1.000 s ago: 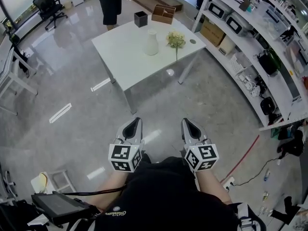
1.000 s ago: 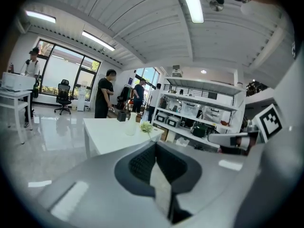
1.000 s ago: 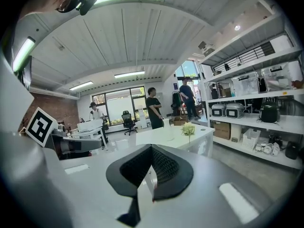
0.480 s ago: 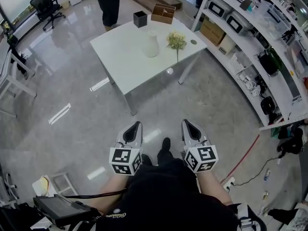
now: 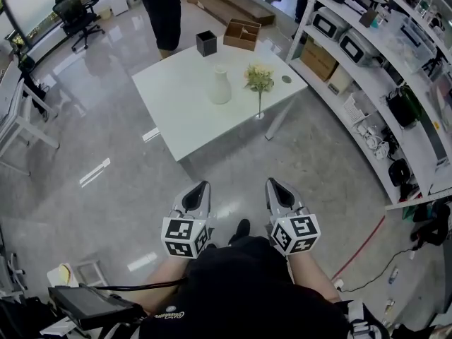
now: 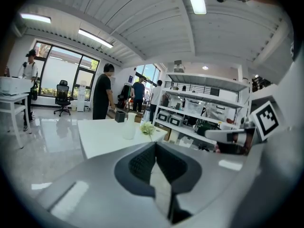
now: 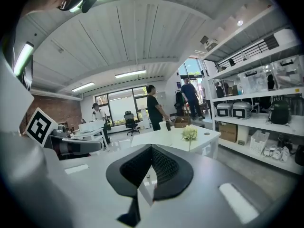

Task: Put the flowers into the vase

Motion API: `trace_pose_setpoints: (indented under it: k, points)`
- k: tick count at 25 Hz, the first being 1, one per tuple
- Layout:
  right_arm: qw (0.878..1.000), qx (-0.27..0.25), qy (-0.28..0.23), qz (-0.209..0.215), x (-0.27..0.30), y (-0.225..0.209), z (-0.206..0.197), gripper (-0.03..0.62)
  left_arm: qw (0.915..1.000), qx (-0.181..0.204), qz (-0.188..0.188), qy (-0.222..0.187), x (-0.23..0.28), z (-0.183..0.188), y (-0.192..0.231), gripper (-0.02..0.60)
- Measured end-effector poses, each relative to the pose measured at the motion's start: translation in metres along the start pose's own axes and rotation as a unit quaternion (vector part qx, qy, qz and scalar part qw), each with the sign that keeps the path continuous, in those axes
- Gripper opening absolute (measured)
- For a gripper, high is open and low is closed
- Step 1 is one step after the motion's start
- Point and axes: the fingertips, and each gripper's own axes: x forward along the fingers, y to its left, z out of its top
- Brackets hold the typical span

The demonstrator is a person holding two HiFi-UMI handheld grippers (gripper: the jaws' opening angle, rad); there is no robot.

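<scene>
Left tongs (image 5: 200,187) and right tongs (image 5: 277,184) are closed and empty, held at the waist since the worktop (image 5: 185,119) is well away; the flowers (image 5: 259,78) are there, near the vase (image 5: 220,85).

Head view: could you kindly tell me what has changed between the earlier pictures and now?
The person has walked closer to the table; it, the vase and flowers sit lower in view. Nothing was grasped or released. The left claw and right claw stay shut and empty, side by side.
</scene>
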Motion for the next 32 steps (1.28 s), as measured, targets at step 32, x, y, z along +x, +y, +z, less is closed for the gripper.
trace_pose_setpoints:
  k: [32]
  points:
    - [0.999,0.012,-0.006,0.04,0.145,-0.16,0.074,0.0,0.9993,0.007,0.026,-0.024,0.215,0.089,-0.007,0.006]
